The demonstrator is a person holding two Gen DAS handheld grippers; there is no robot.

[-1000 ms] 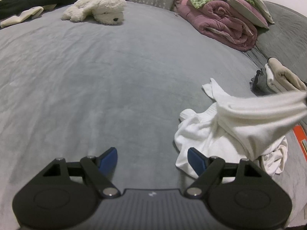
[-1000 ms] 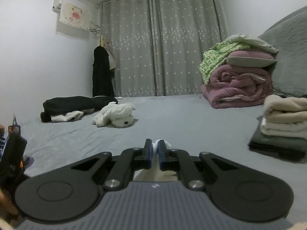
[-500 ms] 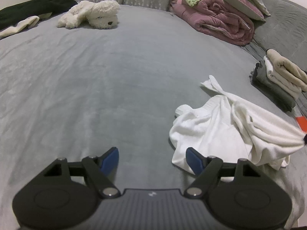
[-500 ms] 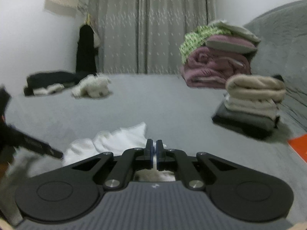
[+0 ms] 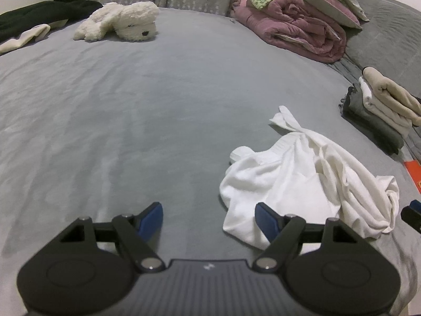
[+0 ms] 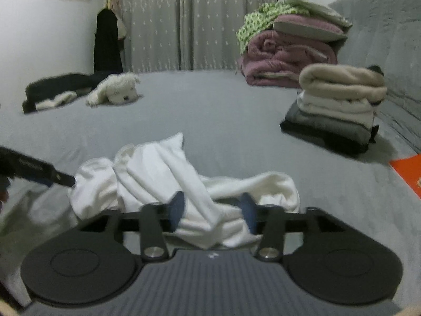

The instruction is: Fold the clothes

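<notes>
A: From the left wrist view, what is happening?

B: The left gripper (image 5: 209, 217) is hovering low over the grey bed (image 5: 131, 121), its jaws standing wide with nothing between them. The white garment (image 5: 302, 181) is lying crumpled on the bed just to its right, one blue fingertip overlapping the cloth's near edge. A second ago that garment was hanging stretched up toward the right edge; now it is slumping in a heap. The tip of the right gripper (image 5: 413, 212) is peeking in at the far right, beside the cloth.

A: And the right wrist view?

B: The right gripper's jaws are opening. Cloth is sitting between the blue pads (image 6: 176, 208), but they are not pressing it any longer; before, they were pinched shut on it. The folded stack (image 6: 339, 105) is waiting further back on the right, the plush toy (image 6: 115, 89) far off on the left.

A: So what does that mean for the folding?

B: I am judging the garment as just dropped and not yet spread. Flattening it and finding a hem or shoulder is probably coming next.
</notes>
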